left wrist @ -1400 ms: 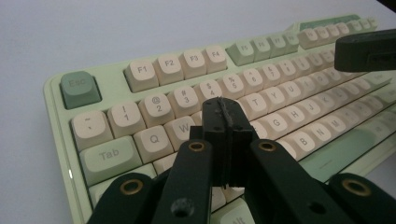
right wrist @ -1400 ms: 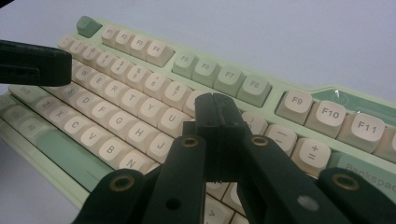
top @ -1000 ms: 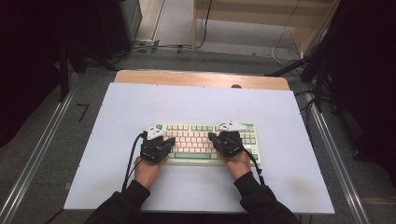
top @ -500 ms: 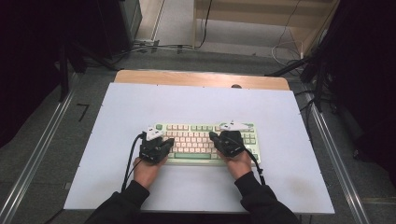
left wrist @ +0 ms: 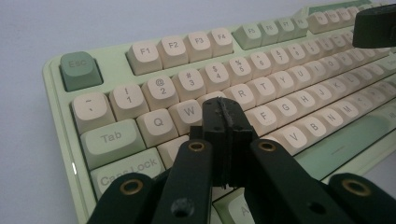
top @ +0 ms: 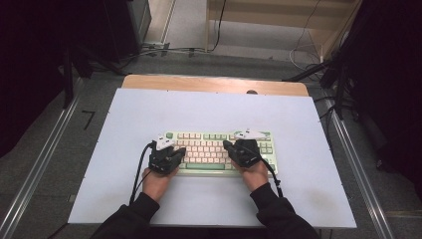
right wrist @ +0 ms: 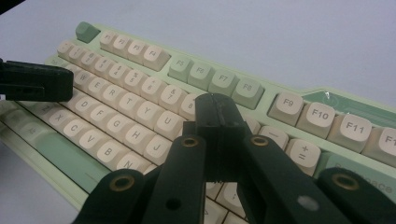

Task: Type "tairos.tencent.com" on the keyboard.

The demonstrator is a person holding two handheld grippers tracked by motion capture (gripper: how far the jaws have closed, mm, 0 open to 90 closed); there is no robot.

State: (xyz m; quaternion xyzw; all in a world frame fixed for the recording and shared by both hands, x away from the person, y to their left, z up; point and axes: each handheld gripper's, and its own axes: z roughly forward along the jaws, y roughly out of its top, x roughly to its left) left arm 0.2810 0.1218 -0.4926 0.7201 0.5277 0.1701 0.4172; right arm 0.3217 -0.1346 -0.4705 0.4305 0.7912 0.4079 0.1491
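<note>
The keyboard (top: 221, 152) lies under both grippers on the white table (top: 298, 124). The left gripper (left wrist: 224, 114) has its jaws pressed together, empty, tips over the E and D keys. The right gripper (right wrist: 217, 112) is likewise closed on nothing, poised beyond the J key. The high view shows both hands (top: 157, 181) at the keyboard's near edge.

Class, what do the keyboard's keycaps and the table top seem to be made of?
Keycaps: probably matte plastic, going by the moulded rounded edges, printed legends and soft sheen. Table top: smooth pale sheet, perhaps laminate, with a wood-coloured strip along the far edge.
</note>
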